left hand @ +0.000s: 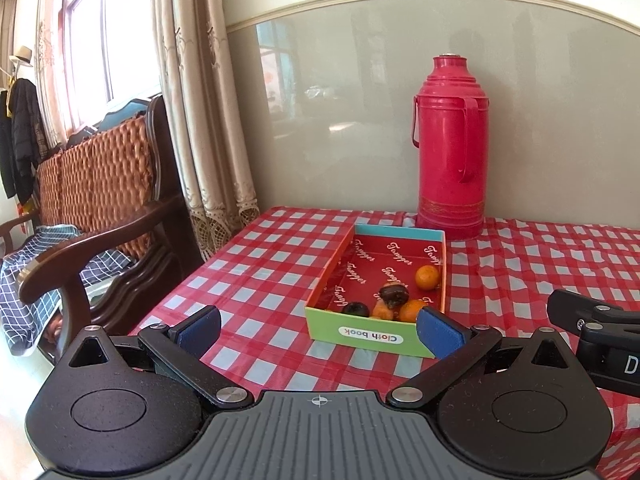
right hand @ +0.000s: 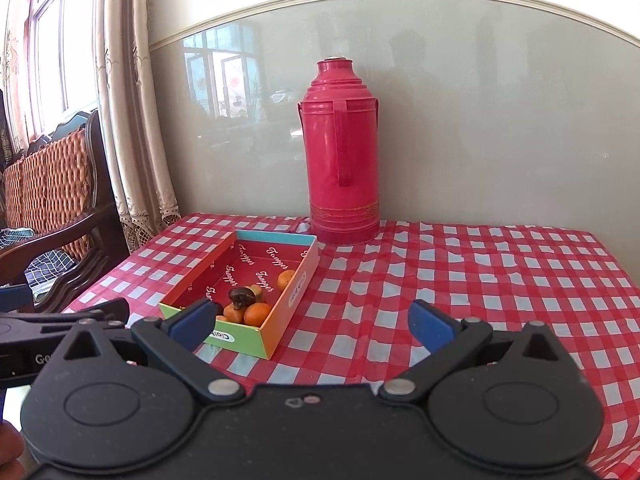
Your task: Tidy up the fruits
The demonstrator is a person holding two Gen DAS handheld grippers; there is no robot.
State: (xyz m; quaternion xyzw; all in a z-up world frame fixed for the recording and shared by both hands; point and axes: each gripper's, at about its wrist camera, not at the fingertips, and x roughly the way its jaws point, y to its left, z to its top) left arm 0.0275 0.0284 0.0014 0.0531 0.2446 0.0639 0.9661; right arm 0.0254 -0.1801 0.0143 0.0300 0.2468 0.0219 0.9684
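Observation:
A shallow cardboard box (left hand: 372, 334) (right hand: 288, 300) with a red lining sits on the checked tablecloth. Inside it lie several small fruits: an orange (left hand: 427, 277) (right hand: 286, 280) toward the right wall, two more orange ones (left hand: 410, 311) (right hand: 257, 314) near the front, a dark brown fruit (left hand: 394, 294) (right hand: 241, 296) and a black one (left hand: 356, 309). My left gripper (left hand: 320, 328) is open, held just in front of the box with nothing between its fingers. My right gripper (right hand: 312, 322) is open too, to the right of the box's front corner, empty.
A tall red thermos flask (left hand: 452, 148) (right hand: 344, 148) stands behind the box against the grey wall panel. A wooden armchair (left hand: 100, 208) with a checked cloth stands left of the table (right hand: 500, 280). Curtains (left hand: 200, 100) hang at the table's back left corner.

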